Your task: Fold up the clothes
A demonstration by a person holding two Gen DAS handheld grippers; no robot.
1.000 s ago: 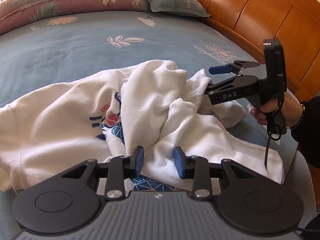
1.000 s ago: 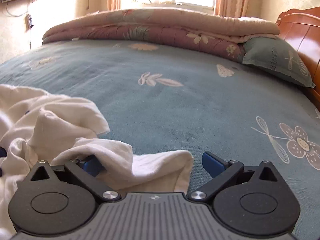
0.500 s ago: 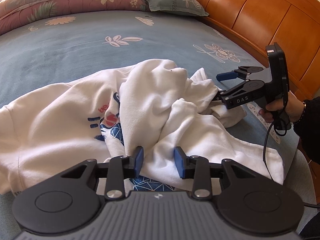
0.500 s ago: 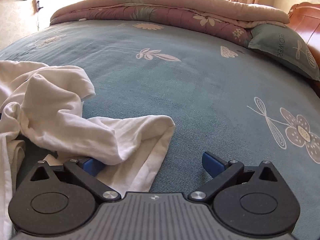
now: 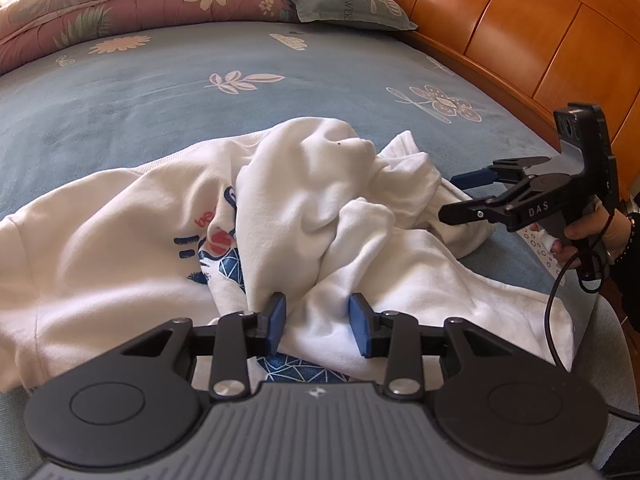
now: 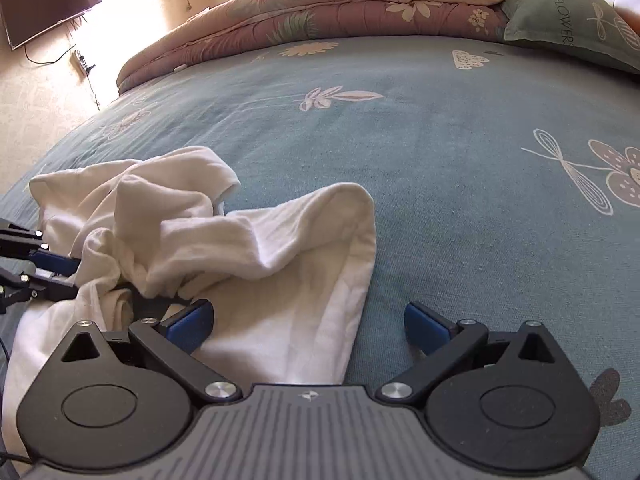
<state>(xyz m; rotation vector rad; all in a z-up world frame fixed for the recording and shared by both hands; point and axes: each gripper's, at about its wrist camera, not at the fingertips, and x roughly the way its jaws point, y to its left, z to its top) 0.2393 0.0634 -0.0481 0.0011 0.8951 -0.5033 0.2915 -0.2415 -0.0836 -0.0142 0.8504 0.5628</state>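
A crumpled white sweatshirt (image 5: 120,248) with a blue and red print lies on the blue flowered bedsheet (image 5: 200,100). My left gripper (image 5: 318,322) sits low at its near edge, with a thick fold bunched between the blue pads. In the right wrist view the same left gripper (image 6: 74,270) shows at the far left, its tips in the cloth. My right gripper (image 5: 450,196), held by a hand (image 5: 580,236), stands open beside the pile's right side. In its own view the right gripper (image 6: 310,324) is wide open over a loose end of the sweatshirt (image 6: 280,240), which lies across its left pad.
A folded pink floral quilt (image 5: 140,4) and a grey-green pillow (image 5: 344,0) lie at the far end of the bed. An orange wooden headboard (image 5: 520,40) runs along the right. A dark wall screen (image 6: 48,0) hangs at the upper left. Bare sheet (image 6: 440,160) stretches ahead.
The right gripper has drawn back to the right, away from the pile, still open; the loose cloth end now lies further ahead of it. The left gripper has stayed put.
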